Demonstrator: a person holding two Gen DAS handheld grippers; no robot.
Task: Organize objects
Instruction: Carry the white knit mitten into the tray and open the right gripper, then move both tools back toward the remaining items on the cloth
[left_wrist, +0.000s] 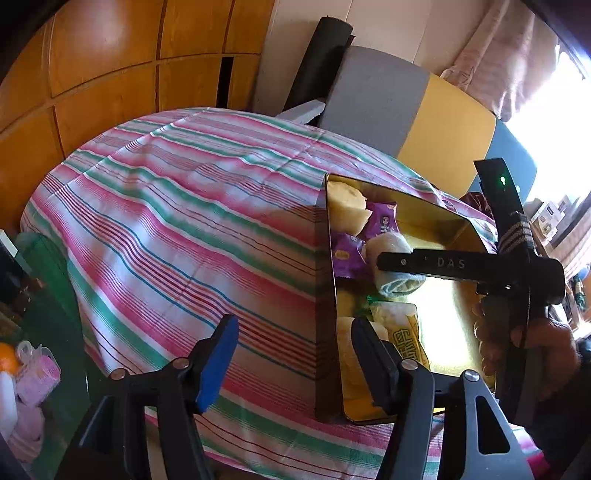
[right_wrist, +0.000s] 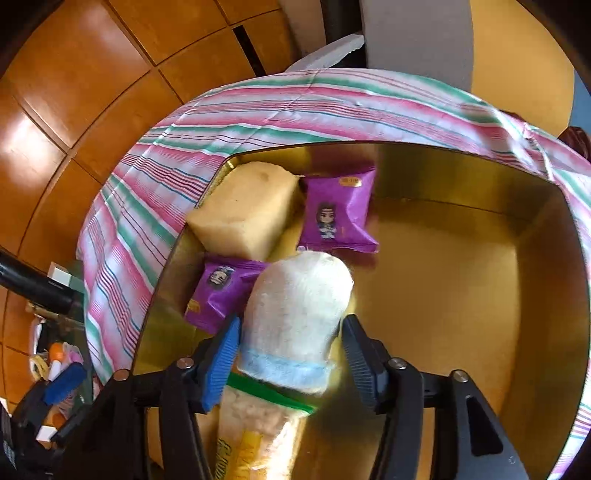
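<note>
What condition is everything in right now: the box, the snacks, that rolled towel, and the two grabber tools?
gold box: open, no lid on it, partly filled.
rolled towel: lying in the box, between the right gripper's open jaws.
two purple snack packets: sealed, lying in the box.
sponge cake: unwrapped, in the box corner.
yellow snack bag: sealed, under the towel's end.
left gripper: open, empty, straddling the box wall.
</note>
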